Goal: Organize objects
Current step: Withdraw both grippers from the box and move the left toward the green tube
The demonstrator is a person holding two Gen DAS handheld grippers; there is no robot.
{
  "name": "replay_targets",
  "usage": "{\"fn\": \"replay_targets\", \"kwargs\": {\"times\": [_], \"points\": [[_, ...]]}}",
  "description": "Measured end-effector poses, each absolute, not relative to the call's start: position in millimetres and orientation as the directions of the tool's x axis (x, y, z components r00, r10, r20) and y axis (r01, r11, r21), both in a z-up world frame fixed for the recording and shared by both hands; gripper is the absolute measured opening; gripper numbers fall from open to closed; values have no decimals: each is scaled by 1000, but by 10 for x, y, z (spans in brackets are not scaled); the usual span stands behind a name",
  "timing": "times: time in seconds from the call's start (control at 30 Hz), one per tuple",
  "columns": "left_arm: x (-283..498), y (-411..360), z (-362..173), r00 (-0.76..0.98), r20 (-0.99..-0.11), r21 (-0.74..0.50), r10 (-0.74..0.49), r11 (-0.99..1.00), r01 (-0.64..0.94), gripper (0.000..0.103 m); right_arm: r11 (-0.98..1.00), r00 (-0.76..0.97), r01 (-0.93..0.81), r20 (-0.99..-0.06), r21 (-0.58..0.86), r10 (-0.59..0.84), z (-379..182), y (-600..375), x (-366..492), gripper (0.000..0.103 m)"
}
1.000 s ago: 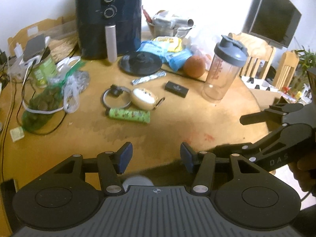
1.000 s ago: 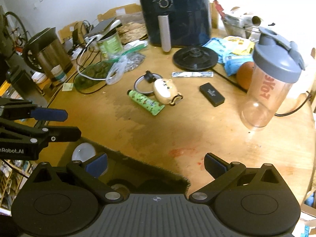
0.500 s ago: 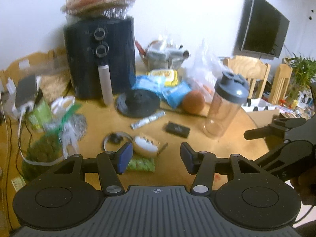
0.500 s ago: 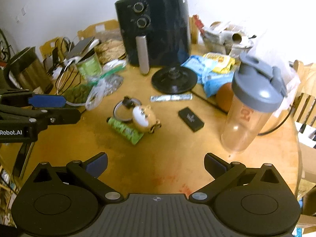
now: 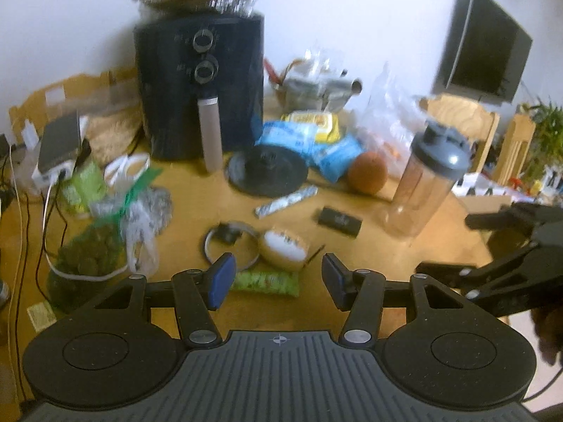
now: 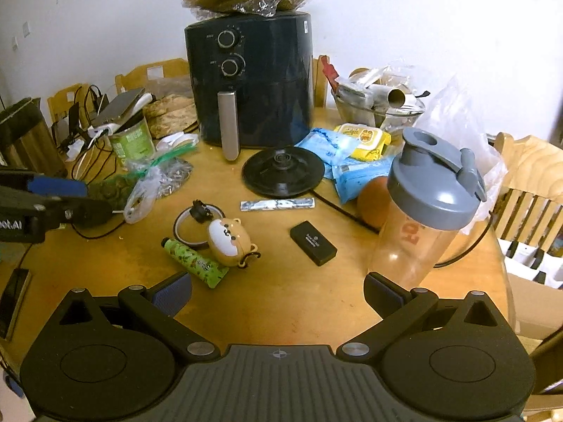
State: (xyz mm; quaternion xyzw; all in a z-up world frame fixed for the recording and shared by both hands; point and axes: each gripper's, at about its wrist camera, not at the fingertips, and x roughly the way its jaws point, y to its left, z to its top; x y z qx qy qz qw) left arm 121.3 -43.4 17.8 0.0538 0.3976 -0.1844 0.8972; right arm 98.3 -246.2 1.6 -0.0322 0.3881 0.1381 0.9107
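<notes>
Both of my tools are empty. The left hand-held gripper (image 5: 275,277) hangs with its blue pads parted over the near edge of the bench (image 6: 281,302), and the right hand-held gripper (image 6: 278,293) is spread wider, its right pad close by the shaker (image 6: 424,216).

The clutter I mean to sort lies mid-bench: a green tube (image 6: 194,262) lying flat, touching a bear-faced case (image 6: 228,241), with a ring (image 6: 188,225) just behind them. A black box (image 6: 313,242) lies apart to the right, a foil stick (image 6: 277,204) beyond it, and a black disc (image 6: 283,170) before the fryer (image 6: 251,81).

The left tool is lined up nearest the tube, so I judge that is the first pick. I should come down with the pads square across its round body, near its middle. It looks slick and could roll or squirt out sideways. I must also keep clear of the case leaning against it, whose glossy domed shell and dangling clasp could catch a pad.

The shaker is tall, clear plastic with a grey lid, probably light and easy to tip. The box is flat and matte, hard-edged, an easy pinch across its narrow side.
</notes>
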Motion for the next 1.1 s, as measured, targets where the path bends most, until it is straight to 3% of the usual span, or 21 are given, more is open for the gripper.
{"fn": "replay_targets", "kwargs": {"times": [0.27,0.7,1.1], "points": [[1308,-341,-109,550,-796,-32,-253,925,379,54,951,613,-303,-750,65,247,-103,-2392,922,103],[1592,-408,-366,517,-814,-13,-266,897,441,53,961,584,-260,-778,94,234,-121,-2472,953,103],[1914,-441,-828,431,-873,-78,-229,937,340,53,963,556,-254,-801,92,224,-126,-2493,991,103]]}}
